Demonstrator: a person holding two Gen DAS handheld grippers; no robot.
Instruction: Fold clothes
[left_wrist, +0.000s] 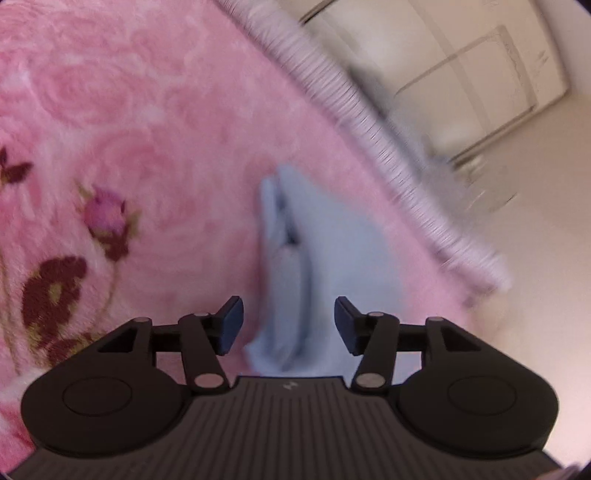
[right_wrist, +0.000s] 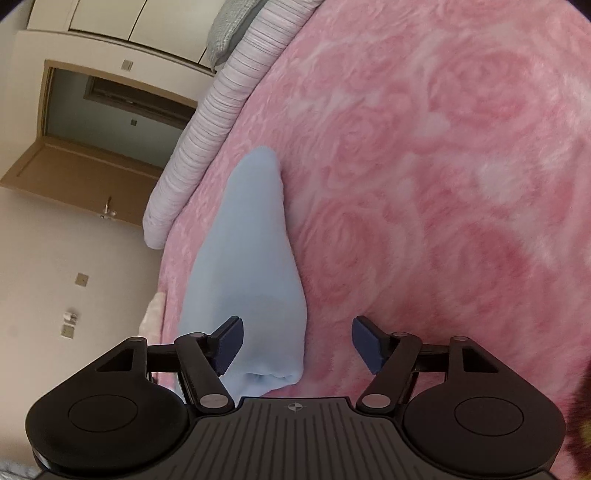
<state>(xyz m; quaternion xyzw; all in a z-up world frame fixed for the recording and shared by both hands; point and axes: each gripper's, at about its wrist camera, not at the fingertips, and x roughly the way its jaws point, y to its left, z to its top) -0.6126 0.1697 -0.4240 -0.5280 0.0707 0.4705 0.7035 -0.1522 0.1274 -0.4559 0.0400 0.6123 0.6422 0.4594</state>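
A light blue garment (right_wrist: 251, 258) lies on a pink blanket (right_wrist: 443, 166) on a bed. It is folded into a long, narrow shape. It sits close to the edge of the bed, where the blanket ends.

The left hand-held gripper (left_wrist: 289, 325) hangs just above the near end of the blue cloth. Its jaws are wide apart and nothing is between the pads. The left view is blurry, but a fold line shows down the middle of the cloth (left_wrist: 291, 266).

The right hand-held gripper (right_wrist: 297, 345) is let go too. Its jaws stand wide apart over the other near end of the cloth. One pad sits over the cloth and the other sits over the blanket. It is not pinching anything.

It looks like one fold is done and the cloth has been set down. The next move is likely another fold. For that, each gripper needs to come down on an end or corner of the cloth, pinch all the layers, and lift them over together. The cloth is soft and thin, so a layer could slip out.

The blanket is fluffy, with big pink roses and some dark red flowers (left_wrist: 55, 291). A striped pale sheet (right_wrist: 229, 110) runs along the bed edge. Past it are a cream wall, an open wooden door (right_wrist: 74, 170) and white cupboards (left_wrist: 461, 74).
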